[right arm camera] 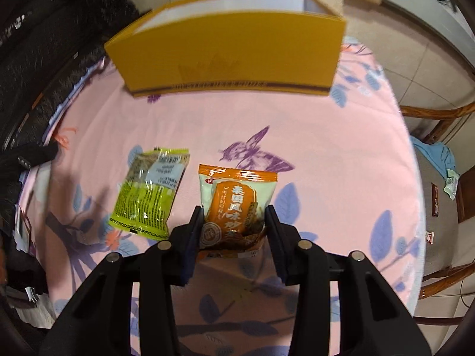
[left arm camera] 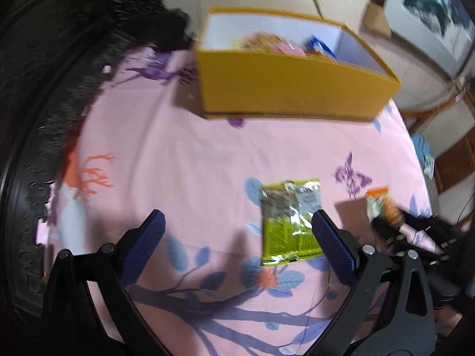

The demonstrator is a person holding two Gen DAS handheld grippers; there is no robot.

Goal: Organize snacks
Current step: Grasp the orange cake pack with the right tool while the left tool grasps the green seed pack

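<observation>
An orange snack packet (right arm camera: 237, 201) is pinched at its lower end between the fingers of my right gripper (right arm camera: 234, 212), which is shut on it just above the pink floral tablecloth (right arm camera: 326, 154). A green snack packet (right arm camera: 150, 195) lies flat to its left. In the left wrist view the green packet (left arm camera: 289, 222) lies beside the right finger of my left gripper (left arm camera: 237, 219), whose blue pads stand wide apart with nothing between them. The orange packet (left arm camera: 380, 201) shows at the right edge. A yellow box (left arm camera: 291, 89) (right arm camera: 231, 53) stands at the back with several snacks inside.
A dark furry mass (left arm camera: 59, 74) fills the left side of the table. The round table's edge (right arm camera: 415, 178) curves on the right, with wooden chairs (right arm camera: 439, 118) and a blue cloth (right arm camera: 436, 154) beyond. A framed picture (left arm camera: 430, 14) leans on the wall.
</observation>
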